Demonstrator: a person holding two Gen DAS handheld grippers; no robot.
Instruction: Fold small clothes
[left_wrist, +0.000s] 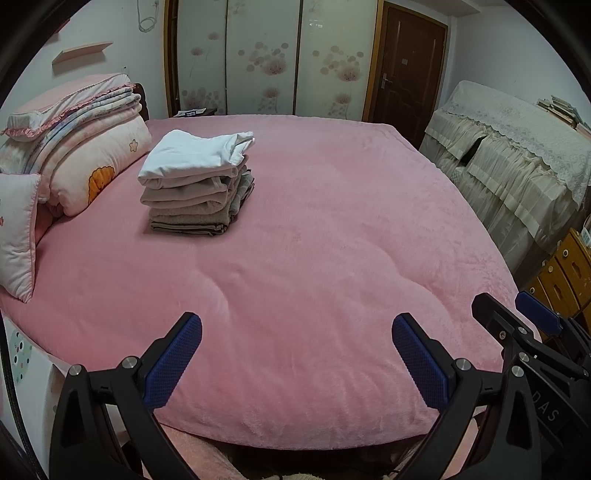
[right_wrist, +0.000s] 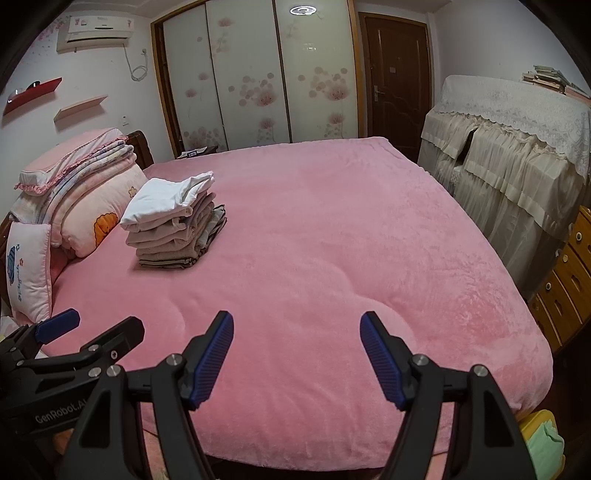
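A bed (left_wrist: 314, 258) covered by a pink plush blanket is seen filling most of both views; a wardrobe (left_wrist: 266, 55) with floral sliding panels and a dark brown door (left_wrist: 406, 62) are noted behind it; a piece of furniture draped in cream lace cloth (left_wrist: 517, 158) is recorded along the far right side; folded quilts and pillows (left_wrist: 74, 147) are piled at the head end. A stack of folded clothes (left_wrist: 195, 184), white piece uppermost and beige pieces beneath, is found on the blanket beside the quilts, well apart from both tools. The left gripper (left_wrist: 297, 354) is held over the near edge of the bed, blue pads spread apart, nothing between them; the right gripper (right_wrist: 297, 354) is likewise held wide apart and unloaded, just beside the left one.
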